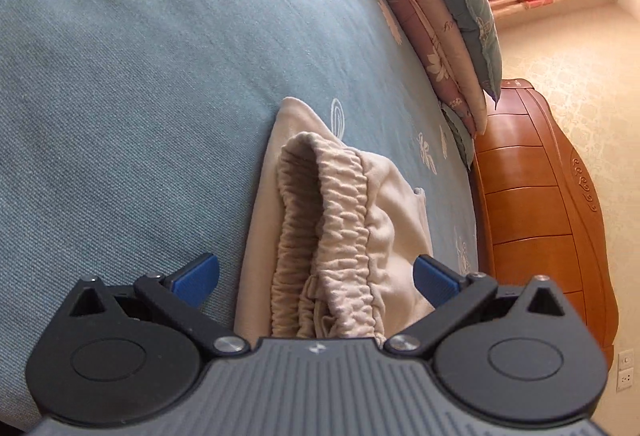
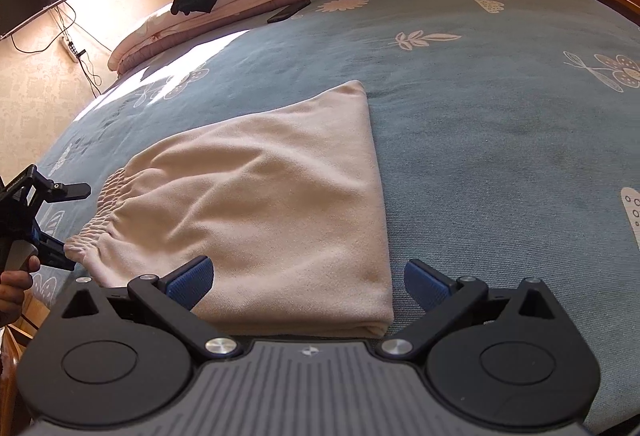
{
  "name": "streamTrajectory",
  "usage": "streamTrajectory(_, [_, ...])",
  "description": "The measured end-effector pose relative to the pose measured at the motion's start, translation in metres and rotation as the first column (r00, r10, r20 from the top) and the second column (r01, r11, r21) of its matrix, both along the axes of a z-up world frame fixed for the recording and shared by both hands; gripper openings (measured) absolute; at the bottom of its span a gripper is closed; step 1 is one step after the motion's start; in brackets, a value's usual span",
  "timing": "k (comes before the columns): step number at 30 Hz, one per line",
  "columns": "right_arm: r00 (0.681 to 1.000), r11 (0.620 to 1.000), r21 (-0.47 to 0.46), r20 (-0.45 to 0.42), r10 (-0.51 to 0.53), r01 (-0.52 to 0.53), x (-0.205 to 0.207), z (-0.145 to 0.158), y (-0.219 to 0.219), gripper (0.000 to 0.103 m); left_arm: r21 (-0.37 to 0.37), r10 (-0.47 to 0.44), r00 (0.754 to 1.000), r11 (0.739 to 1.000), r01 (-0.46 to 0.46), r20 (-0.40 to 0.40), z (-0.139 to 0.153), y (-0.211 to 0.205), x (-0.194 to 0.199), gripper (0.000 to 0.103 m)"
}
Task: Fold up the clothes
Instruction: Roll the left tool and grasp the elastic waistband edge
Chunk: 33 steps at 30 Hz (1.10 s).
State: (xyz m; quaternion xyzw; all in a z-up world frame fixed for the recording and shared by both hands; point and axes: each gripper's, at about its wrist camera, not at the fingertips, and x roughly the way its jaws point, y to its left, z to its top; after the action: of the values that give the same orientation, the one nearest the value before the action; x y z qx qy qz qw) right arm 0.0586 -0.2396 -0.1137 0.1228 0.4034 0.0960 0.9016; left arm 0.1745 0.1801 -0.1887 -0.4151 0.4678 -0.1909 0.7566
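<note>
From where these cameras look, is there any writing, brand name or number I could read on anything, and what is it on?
No text reads clearly.
Quilt: faint cursive script in the print, too blurred to read.
Left gripper: pale lettering on its body, too small to read.
Gripper housing: a small emblem only, no words.

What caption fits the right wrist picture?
Open right gripper hovers over folded beige pants on a blue bedsheet.
</note>
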Motion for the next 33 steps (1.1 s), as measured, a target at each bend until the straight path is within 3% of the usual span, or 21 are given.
streamTrajectory(6, [1.000,0.999,-0.024,-0.010,-0.021,0.021,0.003,0.000,0.000,0.103,-0.013,-0.068,0.998,0.998,0.068,0.013,0.000,-0.010,0.019,0.102])
streamTrajectory(10, [1.000,0.999,-0.030,-0.013,-0.024,0.023,0.007,0.001,0.003,0.103,-0.050,-0.057,0.998,0.997,0.057,0.009,-0.001,-0.009,0.026,0.102])
streamTrajectory(13, [0.999,0.998,-0.051,0.029,0.042,-0.041,0.006,0.010,0.015,0.101,-0.068,-0.058,0.998,0.996,0.059,0.015,0.000,-0.005,0.023,0.102])
streamTrajectory(16, [0.972,0.971,-0.150,0.118,0.203,-0.185,0.004,0.029,0.044,0.087,-0.075,-0.028,1.000,0.997,0.029,0.009,0.006,0.002,0.014,0.102])
streamTrajectory(18, [0.928,0.927,-0.242,0.171,0.331,-0.286,0.002,0.040,0.073,0.084,-0.075,-0.021,0.999,0.997,0.023,0.029,0.014,0.005,0.005,0.102])
streamTrajectory(22, [0.794,0.793,-0.391,0.208,0.571,-0.467,-0.001,0.046,0.134,0.082,-0.022,0.012,0.996,1.000,-0.010,0.090,0.038,0.011,-0.015,0.102])
streamTrajectory(25, [0.692,0.672,-0.485,0.173,0.701,-0.560,-0.002,0.035,0.180,0.081,0.034,0.045,0.991,0.998,-0.050,0.129,0.054,0.018,-0.028,0.102])
streamTrajectory(27, [0.645,0.595,-0.558,0.134,0.752,-0.578,-0.004,0.023,0.205,0.081,0.042,0.068,0.988,0.996,-0.075,0.138,0.058,0.025,-0.035,0.102])
streamTrajectory(29, [0.621,0.534,-0.634,0.108,0.777,-0.559,-0.006,0.011,0.225,0.079,0.039,0.100,0.984,0.994,-0.106,0.146,0.060,0.032,-0.041,0.102])
streamTrajectory(33, [0.604,0.434,-0.762,0.072,0.794,-0.480,-0.014,-0.009,0.246,0.075,0.029,0.133,0.980,0.990,-0.139,0.149,0.057,0.048,-0.055,0.102])
